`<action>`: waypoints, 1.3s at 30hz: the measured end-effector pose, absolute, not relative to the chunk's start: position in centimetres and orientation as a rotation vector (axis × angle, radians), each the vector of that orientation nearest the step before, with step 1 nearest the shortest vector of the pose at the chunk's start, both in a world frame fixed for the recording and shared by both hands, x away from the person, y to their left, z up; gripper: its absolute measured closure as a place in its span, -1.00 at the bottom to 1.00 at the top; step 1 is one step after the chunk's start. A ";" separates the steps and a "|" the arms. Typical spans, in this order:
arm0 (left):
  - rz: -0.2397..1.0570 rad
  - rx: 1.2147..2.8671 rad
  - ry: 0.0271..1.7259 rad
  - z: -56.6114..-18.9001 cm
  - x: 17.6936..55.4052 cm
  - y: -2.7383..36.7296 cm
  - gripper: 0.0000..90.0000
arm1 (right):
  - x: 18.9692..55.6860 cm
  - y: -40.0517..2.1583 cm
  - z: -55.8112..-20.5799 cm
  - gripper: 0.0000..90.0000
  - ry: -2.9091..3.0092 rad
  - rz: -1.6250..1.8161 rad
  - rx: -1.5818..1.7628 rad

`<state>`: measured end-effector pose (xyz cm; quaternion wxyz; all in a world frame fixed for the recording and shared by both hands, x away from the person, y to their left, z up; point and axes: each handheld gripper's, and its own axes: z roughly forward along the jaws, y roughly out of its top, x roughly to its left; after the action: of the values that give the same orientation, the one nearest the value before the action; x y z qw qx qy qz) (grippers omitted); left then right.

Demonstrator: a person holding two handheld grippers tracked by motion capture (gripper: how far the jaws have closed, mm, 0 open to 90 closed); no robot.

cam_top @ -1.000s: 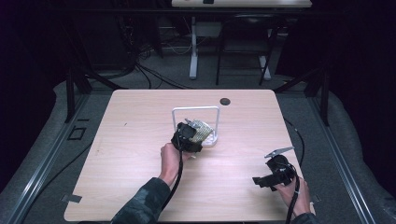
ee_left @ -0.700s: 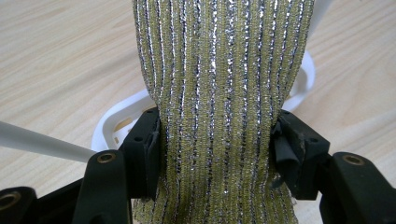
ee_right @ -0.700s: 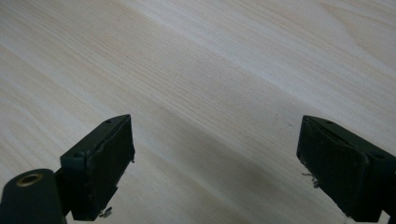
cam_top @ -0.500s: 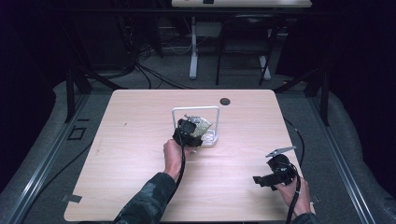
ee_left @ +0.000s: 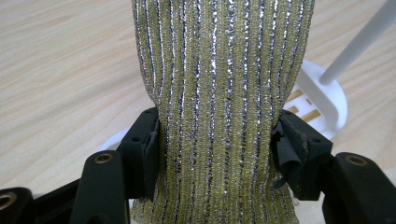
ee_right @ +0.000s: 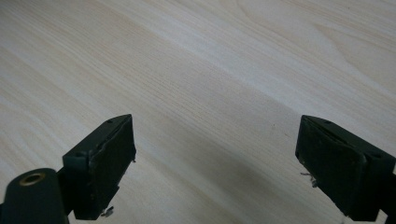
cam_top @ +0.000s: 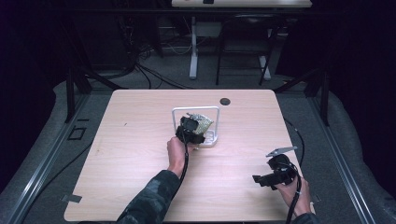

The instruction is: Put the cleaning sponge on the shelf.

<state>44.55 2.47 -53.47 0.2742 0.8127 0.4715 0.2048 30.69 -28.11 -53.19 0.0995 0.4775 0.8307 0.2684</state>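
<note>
At mid-bench, our left gripper (cam_top: pixel 192 131) has moved closer to the white wire stand (cam_top: pixel 196 111), jaws clamping the gold-and-silver ribbed cloth (ee_left: pixel 219 107) hanging there. Our right gripper (ee_right: pixel 215 172) waits nearby, jaws wide apart above bare wood.

Wooden table (cam_top: pixel 135 154) bearing white rack (cam_top: pixel 212 138)

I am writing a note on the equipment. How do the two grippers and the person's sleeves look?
Both grippers, left gripper and right gripper, are black with blocky jaws, dark pads and brass-coloured pivot rings. A black cable trails from each. The right one carries a grey three-cornered plate on top. The left sleeve is dark camouflage.
</note>
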 end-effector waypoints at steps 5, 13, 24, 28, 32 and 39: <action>0.548 2.207 1.271 -53.9 44.9 1.9 -0.15 | 30.7 -28.1 -53.2 -0.75 2.454 0.796 1.411; 0.555 2.239 1.280 -54.7 45.0 1.3 -0.29 | 30.5 -28.0 -53.0 -0.73 2.440 0.815 1.392; 0.587 2.212 1.284 -54.6 44.9 1.3 -0.56 | 30.3 -28.1 -52.7 -0.73 2.433 0.796 1.375; 0.589 2.217 1.261 -54.5 44.8 1.2 -0.62 | 30.4 -28.1 -52.8 -0.73 2.434 0.799 1.376; 0.593 2.215 1.265 -54.5 44.7 1.1 -0.67 | 30.3 -27.9 -52.9 -0.73 2.439 0.798 1.388; 0.597 2.205 1.250 -54.1 44.6 1.2 -0.72 | 30.3 -28.0 -52.9 -0.74 2.445 0.783 1.391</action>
<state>44.57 1.20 -54.08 0.2654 0.8164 0.4628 0.2210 30.35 -28.02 -52.88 0.1104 0.4735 0.8322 0.2664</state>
